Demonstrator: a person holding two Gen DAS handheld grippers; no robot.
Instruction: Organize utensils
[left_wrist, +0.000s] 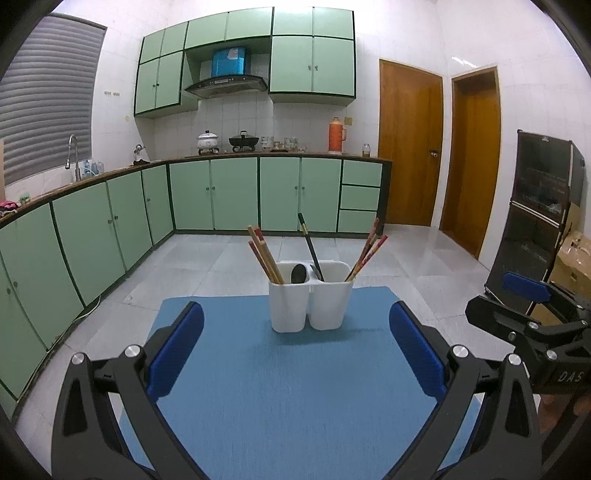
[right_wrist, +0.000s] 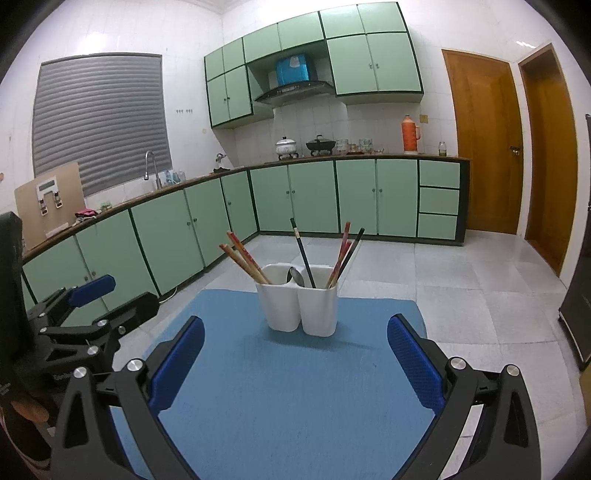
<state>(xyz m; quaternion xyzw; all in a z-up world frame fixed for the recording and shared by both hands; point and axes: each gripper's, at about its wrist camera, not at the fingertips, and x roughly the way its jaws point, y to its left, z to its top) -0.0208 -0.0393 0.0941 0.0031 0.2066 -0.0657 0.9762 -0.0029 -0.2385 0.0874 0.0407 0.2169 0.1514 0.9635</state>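
Blue mat (left_wrist: 280, 369): the carrying surface, spread flat; bare except for the caddy near its far edge, about midway between the far corners.

White caddy (left_wrist: 310, 299): two joined cups, upright, standing just inside the mat's far edge. All the utensils in view already sit in it.

Left gripper (left_wrist: 295, 354): fingers spread wide, holding nothing, hovering over the near half of the mat and aimed at the caddy.

Right gripper (right_wrist: 295, 363): likewise wide apart and empty, over the near half of the mat, just right of the left one.

Tan chopsticks (left_wrist: 264, 254): a bundle with red ends in the left cup, leaning toward the mat's far-left corner.

Red chopsticks (left_wrist: 367, 253): in the right cup, leaning toward the far-right corner; the right wrist view shows one dark stick among them.

Black chopstick (left_wrist: 310, 245): leans left out of the right cup, near the divider.

Spoon (left_wrist: 298, 274): only the dark bowl shows, at the left cup's inner side.

Step in hand: probably a pause with little left to sort, though the mixed kinds may need regrouping.

Doing it well: approach a stick high on its shaft, close squarely across it, lift along its lean so neighbours stay put, and steady the caddy with the other gripper to prevent tipping.
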